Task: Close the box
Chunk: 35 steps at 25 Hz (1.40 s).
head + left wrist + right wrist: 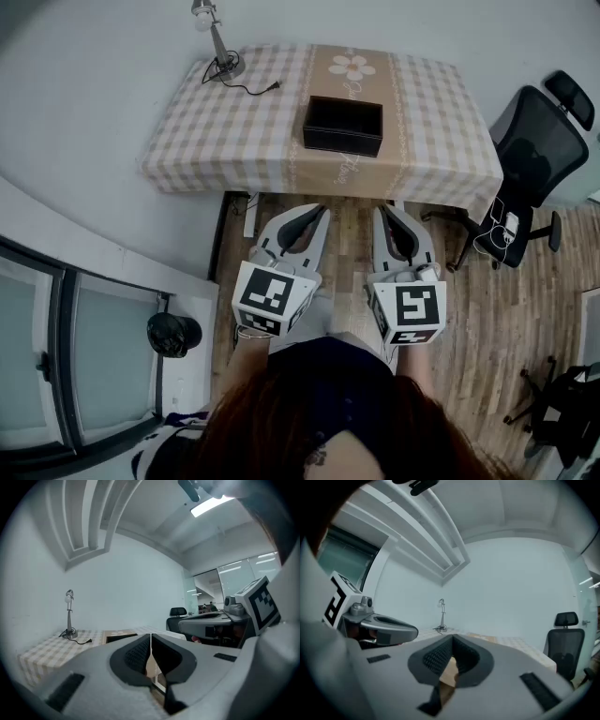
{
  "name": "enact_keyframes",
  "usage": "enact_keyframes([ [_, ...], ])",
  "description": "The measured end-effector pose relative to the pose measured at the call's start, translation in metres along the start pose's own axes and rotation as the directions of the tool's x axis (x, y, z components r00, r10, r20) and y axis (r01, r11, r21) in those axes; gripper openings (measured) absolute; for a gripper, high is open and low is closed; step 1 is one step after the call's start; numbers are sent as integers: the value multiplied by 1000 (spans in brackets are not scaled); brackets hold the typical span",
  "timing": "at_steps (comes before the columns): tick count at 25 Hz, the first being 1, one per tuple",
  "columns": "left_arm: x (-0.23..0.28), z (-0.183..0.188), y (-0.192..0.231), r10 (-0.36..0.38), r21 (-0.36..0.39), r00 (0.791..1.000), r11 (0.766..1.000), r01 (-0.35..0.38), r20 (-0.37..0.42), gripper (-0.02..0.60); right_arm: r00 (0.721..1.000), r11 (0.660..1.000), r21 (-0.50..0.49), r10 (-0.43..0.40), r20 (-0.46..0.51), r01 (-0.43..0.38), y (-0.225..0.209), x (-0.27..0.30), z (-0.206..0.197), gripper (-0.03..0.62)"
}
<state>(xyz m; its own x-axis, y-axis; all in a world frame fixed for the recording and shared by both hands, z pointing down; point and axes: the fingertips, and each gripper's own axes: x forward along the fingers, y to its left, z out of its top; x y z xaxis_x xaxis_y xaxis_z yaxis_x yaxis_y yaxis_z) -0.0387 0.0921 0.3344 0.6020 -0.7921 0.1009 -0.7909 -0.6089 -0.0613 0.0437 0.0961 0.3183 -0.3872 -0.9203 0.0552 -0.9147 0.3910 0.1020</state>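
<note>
Head view: 1 black box [342,125], top open, mid-surface [206,122], w/ 1 lamp [212,33] at far-left corner and 1 chair [539,150] to the right. 2 claws, left claw [322,211] & right claw [381,209], both short of near edge, well apart from box. Gripper views only: each claw's jaws together, nothing between

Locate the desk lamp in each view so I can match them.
Head view: desk lamp top left, on the table, far corner.
Left gripper view: desk lamp left of centre, on the table.
Right gripper view: desk lamp near centre.
Shared landmark: black office chair, right of the lamp everywhere.
</note>
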Motion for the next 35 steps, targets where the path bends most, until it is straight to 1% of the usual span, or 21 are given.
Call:
enact_keyframes([
  [5,9,3,5,-7,2,1000,1000,7,6,29,1000,995,99,-16,-1,16,-11,7,-3,17],
  [11,22,1,19,-8,2,1000,1000,8,0,29,1000,989,146,-12,-2,12,-15,24,-5,17],
  [20,47,0,42,-16,-10,1000,1000,16,-2,29,1000,992,125,-11,-23,14,-22,57,-6,17],
  [28,73,4,62,-38,-9,999,999,38,10,29,999,992,119,-22,-42,27,-33,84,-10,17],
  [35,91,7,77,-59,-7,998,998,59,18,29,999,992,126,-25,-23,27,-38,106,-4,17],
])
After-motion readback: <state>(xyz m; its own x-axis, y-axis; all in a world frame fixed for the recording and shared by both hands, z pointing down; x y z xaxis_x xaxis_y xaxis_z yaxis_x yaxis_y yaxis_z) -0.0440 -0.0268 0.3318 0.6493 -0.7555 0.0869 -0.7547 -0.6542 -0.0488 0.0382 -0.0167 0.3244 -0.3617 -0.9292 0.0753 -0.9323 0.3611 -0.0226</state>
